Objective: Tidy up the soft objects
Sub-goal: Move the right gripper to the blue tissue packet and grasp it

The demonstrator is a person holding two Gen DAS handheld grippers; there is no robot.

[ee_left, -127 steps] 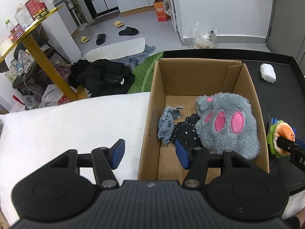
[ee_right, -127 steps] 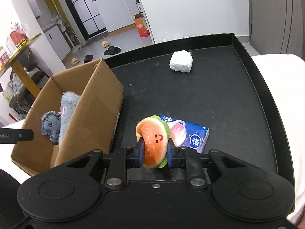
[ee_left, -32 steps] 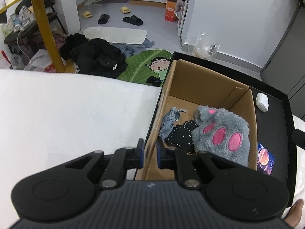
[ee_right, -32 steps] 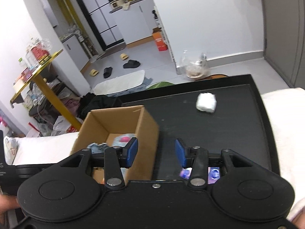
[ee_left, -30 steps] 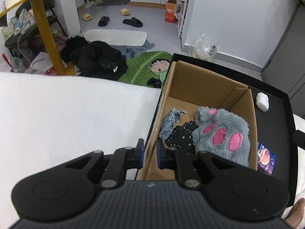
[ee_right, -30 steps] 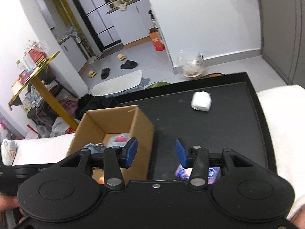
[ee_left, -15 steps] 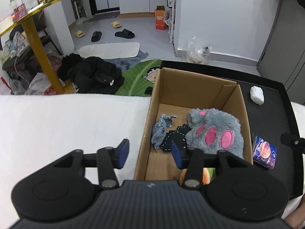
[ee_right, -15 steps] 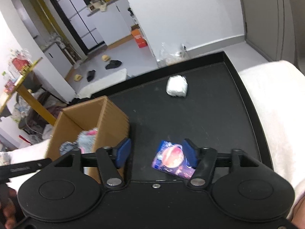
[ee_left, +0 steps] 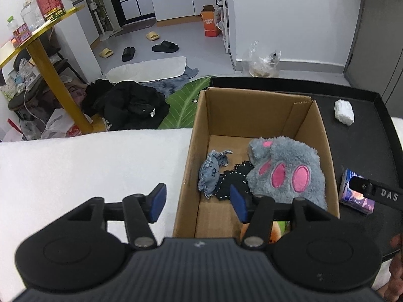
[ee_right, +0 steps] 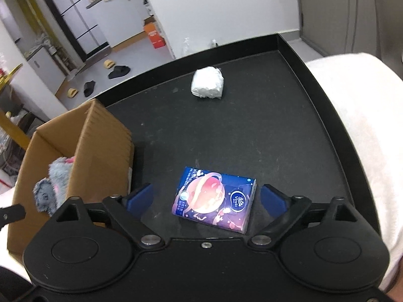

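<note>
My right gripper [ee_right: 206, 198] has just been opening; its jaws are spread wide, with the blue tissue pack [ee_right: 214, 199] lying between them, untouched, right of the cardboard box [ee_right: 100, 151]. My left gripper [ee_left: 197, 202] has also been opening, jaws straddling the box's left wall, gripping nothing.

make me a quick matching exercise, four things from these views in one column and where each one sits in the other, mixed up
Things:
1. grey plush paw with pink pads
2. blue tissue pack
3. white wrapped wad
4. brown cardboard box

Places:
A. far end of the black tray, alone
B. inside the box
C. between the open right gripper jaws, untouched
D. on the tray's left side

Pairs: 1-B, 2-C, 3-A, 4-D
</note>
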